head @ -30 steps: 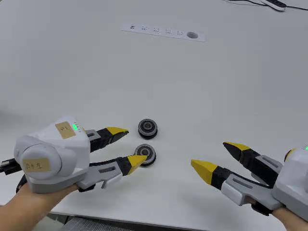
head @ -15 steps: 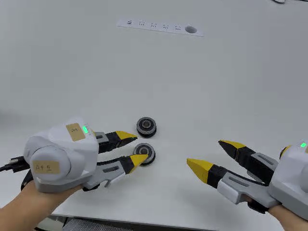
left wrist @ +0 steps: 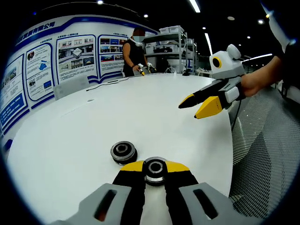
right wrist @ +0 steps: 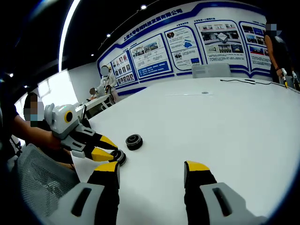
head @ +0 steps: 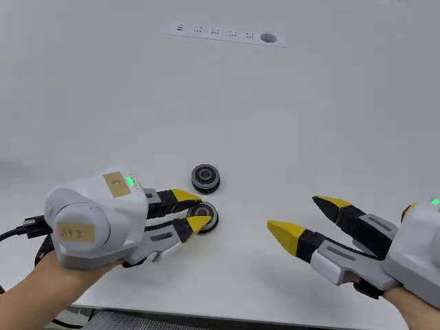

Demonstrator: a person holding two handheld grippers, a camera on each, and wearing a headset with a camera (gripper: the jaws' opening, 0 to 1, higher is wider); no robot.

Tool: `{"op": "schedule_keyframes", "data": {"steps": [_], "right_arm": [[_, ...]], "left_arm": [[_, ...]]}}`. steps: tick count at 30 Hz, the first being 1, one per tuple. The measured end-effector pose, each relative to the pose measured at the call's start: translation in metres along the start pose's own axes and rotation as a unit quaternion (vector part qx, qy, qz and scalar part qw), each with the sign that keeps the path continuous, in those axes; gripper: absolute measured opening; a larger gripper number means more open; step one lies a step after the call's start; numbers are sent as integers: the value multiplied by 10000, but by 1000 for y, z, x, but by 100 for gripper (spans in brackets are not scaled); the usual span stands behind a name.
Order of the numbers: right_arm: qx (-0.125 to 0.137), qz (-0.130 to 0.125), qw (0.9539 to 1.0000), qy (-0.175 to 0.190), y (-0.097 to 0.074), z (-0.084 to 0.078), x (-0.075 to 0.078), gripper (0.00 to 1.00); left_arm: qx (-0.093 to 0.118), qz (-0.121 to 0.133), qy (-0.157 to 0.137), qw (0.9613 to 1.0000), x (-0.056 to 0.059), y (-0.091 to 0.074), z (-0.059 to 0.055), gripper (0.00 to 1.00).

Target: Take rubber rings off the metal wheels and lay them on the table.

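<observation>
The near wheel lay flat on the table close to its front edge, its dark ring not yet taken off. The far wheel sat just behind it, apart and untouched, its ring on as well. The left gripper had its yellow tips on either side of the near wheel; in the left gripper view they appeared to press its rim, so the jaws had closed on it. That grip was probably meant to steady the wheel for stripping. The right gripper hung over bare table well to the right, jaws spread wide and empty, seemingly waiting to come in and pull the ring. No loose rings lay on the table.
</observation>
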State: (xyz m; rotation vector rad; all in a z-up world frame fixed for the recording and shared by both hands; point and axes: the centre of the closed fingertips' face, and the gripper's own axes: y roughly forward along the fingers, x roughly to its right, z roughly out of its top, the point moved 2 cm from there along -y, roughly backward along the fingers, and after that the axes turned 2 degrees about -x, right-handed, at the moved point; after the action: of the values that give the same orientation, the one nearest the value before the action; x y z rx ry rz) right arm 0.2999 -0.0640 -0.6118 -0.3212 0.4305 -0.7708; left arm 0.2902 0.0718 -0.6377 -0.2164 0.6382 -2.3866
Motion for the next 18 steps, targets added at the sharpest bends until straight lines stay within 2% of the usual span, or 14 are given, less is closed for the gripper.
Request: {"op": "schedule_keyframes", "data": {"steps": [18], "right_arm": [[21,37,10000,65,1,1,-2,56]], "left_arm": [[-100,-112,90,9998,3,-1,-2,15]]}}
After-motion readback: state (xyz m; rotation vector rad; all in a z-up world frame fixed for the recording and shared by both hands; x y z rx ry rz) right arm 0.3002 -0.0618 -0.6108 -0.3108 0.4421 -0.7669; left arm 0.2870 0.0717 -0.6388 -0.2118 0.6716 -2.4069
